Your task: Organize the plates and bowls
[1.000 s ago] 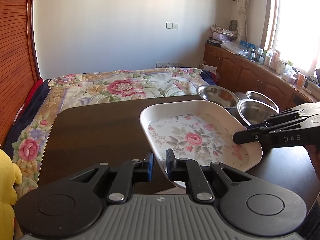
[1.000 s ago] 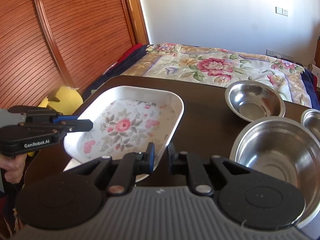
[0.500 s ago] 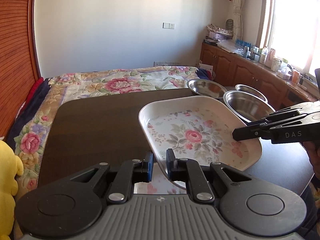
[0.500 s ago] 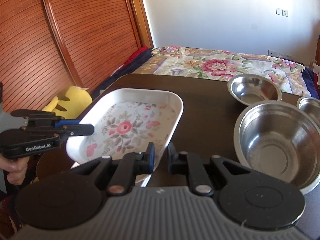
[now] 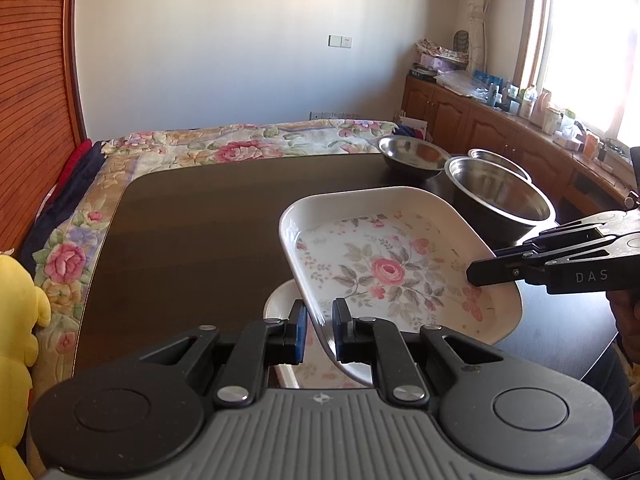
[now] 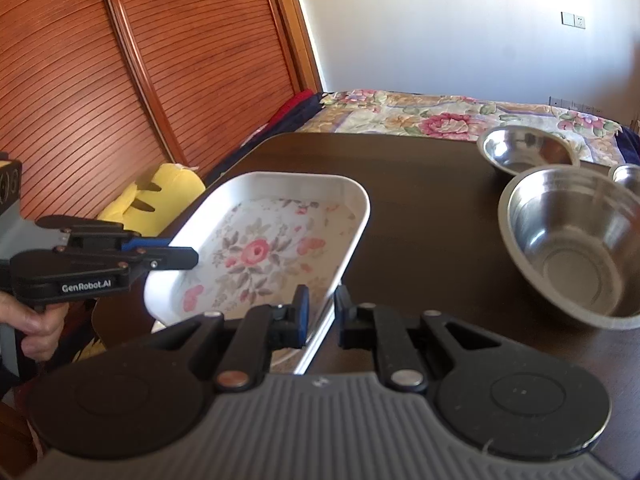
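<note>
Steel bowls [image 5: 500,196] number three; both our grippers, left [image 5: 320,330] and right [image 6: 321,318], clamp one floral tray [image 5: 384,264], now nearer us above another plate [image 5: 280,304].

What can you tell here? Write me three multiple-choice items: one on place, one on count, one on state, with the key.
1. Where do the steel bowls stand?
A. on the bed
B. on the table, right of the tray
C. inside the tray

2. How many steel bowls show?
A. one
B. three
C. five

3. How is the tray held?
A. by the left claw alone
B. by neither claw
C. by both, the right claw too

Key: 1 B, the bowls sit on the dark tabletop past the tray's right edge; 2 B, three rims are visible in the left wrist view; 3 C, each claw is shut on a tray rim.
</note>
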`<move>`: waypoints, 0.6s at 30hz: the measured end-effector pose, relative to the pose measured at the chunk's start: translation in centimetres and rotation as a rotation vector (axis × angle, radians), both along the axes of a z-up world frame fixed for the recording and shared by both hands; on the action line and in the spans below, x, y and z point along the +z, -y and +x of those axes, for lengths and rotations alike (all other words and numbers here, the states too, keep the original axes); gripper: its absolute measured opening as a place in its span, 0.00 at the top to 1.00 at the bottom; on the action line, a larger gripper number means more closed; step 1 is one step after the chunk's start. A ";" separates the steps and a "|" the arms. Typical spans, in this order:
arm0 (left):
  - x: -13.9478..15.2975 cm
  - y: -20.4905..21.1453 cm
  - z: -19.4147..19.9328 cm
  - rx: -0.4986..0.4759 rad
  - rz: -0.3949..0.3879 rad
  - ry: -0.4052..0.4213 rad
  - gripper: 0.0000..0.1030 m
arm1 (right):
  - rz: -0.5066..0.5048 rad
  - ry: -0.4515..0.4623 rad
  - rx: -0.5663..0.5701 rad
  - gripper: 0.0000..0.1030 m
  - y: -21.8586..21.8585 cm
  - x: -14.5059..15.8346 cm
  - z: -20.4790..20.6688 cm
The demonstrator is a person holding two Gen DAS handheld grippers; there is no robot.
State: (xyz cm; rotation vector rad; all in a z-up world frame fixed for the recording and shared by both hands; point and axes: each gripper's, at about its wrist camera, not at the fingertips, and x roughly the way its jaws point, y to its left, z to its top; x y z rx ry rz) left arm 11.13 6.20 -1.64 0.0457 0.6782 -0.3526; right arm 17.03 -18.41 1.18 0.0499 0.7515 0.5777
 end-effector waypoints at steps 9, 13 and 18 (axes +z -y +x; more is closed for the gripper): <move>-1.1 -0.8 -1.3 0.014 -0.018 -0.025 0.86 | 0.001 -0.006 0.018 0.85 -0.4 -0.3 -0.5; -1.5 -0.9 -1.7 0.019 -0.016 -0.029 0.86 | -0.004 -0.006 0.024 0.85 -0.6 -0.6 -0.9; -2.1 -1.1 -1.7 0.027 -0.015 -0.042 0.86 | -0.006 -0.006 0.027 0.85 -0.8 -1.0 -1.3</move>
